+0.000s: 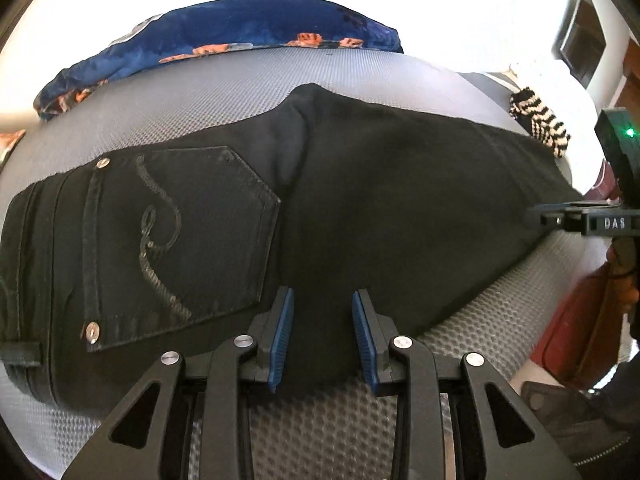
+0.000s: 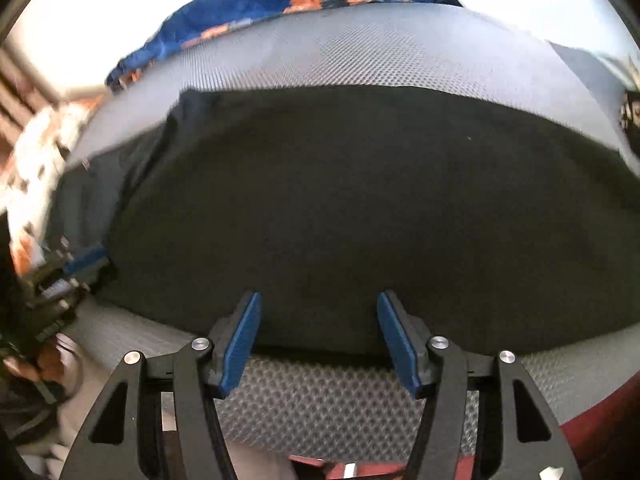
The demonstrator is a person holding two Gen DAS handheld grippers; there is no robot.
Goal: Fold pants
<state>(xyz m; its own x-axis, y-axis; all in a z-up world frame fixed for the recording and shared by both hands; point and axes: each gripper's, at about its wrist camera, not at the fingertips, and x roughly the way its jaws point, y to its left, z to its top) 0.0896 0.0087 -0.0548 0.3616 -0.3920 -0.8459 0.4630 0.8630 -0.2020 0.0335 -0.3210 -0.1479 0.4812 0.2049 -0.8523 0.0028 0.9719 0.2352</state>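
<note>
Parted claws (image 1: 323,340) (image 2: 319,338) over black pants (image 1: 360,200)

Strong daylight blows out the white background behind the bed, fisheye bending curves every edge, and the right wrist view is motion-blurred at its left.
</note>
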